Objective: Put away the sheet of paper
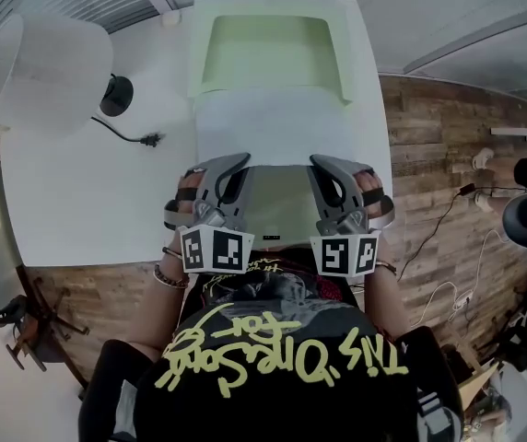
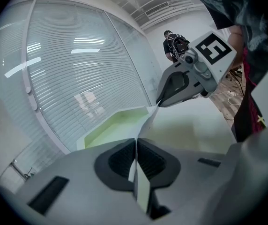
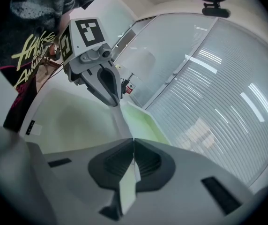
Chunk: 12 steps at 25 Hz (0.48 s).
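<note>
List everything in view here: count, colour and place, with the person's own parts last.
sheet of paper: one, pale greenish white, stretched between the two grippers over the table's near part
tray: one, white with a pale green inside, at the table's far end
lamp: one, white shade, table's far left corner
cable with plug: one, black, on the table beside the lamp
table: one, white
floor: wood planks, around the table
floor cables: several, thin, at right
left gripper: grey, shut on the sheet's left edge
right gripper: grey, shut on its right edge
shirt: black, yellow lettering
</note>
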### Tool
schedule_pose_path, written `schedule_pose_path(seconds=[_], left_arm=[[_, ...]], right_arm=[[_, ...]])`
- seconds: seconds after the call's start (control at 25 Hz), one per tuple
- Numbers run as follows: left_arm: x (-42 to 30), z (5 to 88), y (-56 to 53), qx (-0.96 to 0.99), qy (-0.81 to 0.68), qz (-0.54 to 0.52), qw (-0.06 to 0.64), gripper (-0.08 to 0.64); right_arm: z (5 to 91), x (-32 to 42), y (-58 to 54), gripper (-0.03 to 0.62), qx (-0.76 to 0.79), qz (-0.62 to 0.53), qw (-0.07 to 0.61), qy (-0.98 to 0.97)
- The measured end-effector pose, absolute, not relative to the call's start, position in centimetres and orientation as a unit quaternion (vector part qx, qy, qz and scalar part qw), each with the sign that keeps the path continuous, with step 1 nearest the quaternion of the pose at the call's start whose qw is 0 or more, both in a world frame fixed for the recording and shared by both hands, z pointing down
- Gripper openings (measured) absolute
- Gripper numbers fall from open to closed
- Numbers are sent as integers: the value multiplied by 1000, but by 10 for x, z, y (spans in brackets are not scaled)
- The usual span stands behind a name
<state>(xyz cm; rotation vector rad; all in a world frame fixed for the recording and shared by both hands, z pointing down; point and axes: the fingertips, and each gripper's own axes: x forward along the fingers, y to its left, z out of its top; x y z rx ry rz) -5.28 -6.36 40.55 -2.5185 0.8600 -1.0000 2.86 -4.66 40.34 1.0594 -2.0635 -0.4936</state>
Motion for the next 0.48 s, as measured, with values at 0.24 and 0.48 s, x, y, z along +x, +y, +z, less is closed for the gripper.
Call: schedule_pose_path(seconds=[0.24,0.48], left_arm=[[-53,409,-72,-875,310,-349,131,11],[-53,411,-79,-871,313,-356,131,11]], right_arm=[[409,29,-50,9,399,-189,375,-815],[412,30,-57,9,391,-191,375,-819]])
